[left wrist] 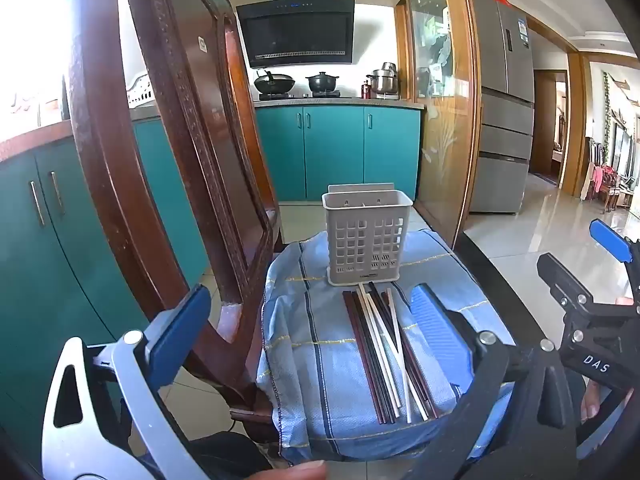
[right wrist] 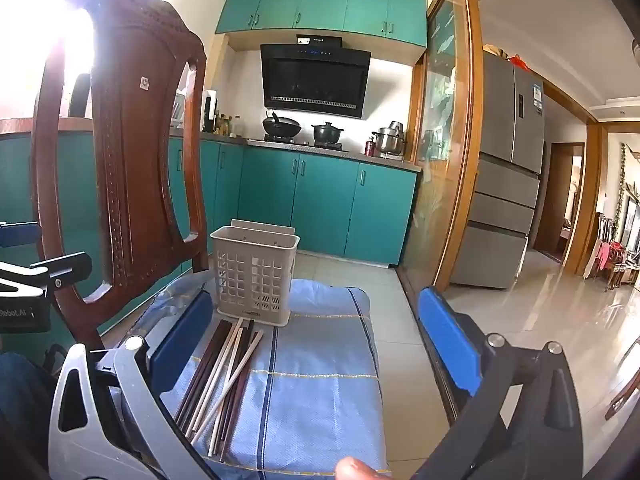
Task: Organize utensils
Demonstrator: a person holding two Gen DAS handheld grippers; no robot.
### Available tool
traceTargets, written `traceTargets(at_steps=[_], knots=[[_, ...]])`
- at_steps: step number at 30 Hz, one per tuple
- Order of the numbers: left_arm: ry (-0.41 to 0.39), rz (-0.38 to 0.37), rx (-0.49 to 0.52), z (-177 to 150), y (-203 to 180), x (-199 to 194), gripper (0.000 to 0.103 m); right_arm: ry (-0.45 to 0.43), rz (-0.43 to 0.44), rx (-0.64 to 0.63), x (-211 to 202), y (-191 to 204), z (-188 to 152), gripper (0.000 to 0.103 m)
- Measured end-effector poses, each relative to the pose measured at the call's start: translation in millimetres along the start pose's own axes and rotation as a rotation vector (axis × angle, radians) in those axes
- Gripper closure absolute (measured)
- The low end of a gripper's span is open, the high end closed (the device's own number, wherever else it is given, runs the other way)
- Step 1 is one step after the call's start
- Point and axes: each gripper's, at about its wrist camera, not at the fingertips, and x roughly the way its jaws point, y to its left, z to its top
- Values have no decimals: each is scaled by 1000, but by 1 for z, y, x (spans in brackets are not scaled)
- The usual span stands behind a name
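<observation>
Left gripper (left wrist: 308, 312) is held wide open, empty, above the chopsticks (left wrist: 384, 356); right gripper (right wrist: 320, 336) likewise spread, nothing gripped. Chopsticks are laid loose on the blue cloth (left wrist: 320, 360), tips toward the perforated holder (left wrist: 366, 236), apparently staged for pick-and-drop. No grasp begun yet.

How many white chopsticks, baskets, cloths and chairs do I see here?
White chopsticks: 3
Basket: 1
Cloth: 1
Chair: 1
Total: 6
</observation>
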Motion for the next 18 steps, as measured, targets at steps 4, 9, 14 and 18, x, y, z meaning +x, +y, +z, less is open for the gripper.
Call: traceTargets(at_steps=[4,9,14,18], knots=[[1,-1,3,0,0,0,4,0,5,3,-1,0,0,3],[-1,3,8,2,2,1,4,-9,2,-2,-7,1,8,3],[-2,4,12,2,-4,0,4,-15,4,-3,-9,-1,9,3],[-3,3,18,0,-5,-1,4,-20,7,-4,-11,2,5,3]])
